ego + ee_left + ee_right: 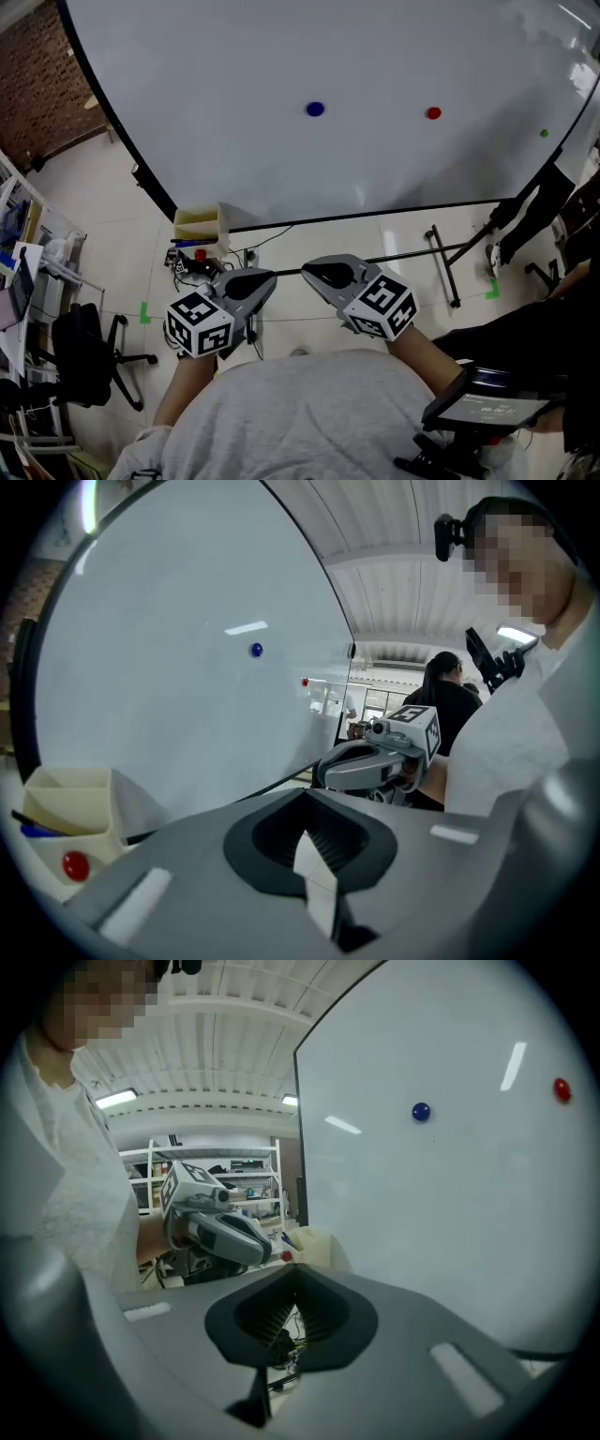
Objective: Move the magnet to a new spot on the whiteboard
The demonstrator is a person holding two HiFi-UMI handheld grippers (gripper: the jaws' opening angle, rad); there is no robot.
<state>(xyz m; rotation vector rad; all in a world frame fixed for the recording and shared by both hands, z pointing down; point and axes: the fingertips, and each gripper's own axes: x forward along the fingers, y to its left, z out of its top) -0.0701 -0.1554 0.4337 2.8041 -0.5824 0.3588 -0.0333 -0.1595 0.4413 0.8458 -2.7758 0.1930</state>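
Whiteboard (281, 56): green dot (544, 133), maybe magnet, shows only overhead; left gripper (258, 281), right gripper (319, 274) clenched empty.

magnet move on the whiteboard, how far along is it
Done: nothing visible yet; the blue magnet, red magnet and green magnet all sit on the whiteboard. In hand: nothing; the left gripper and right gripper are shut and empty, held low, short of the board. Still to do: reach a magnet, grip it, set it on a new spot.
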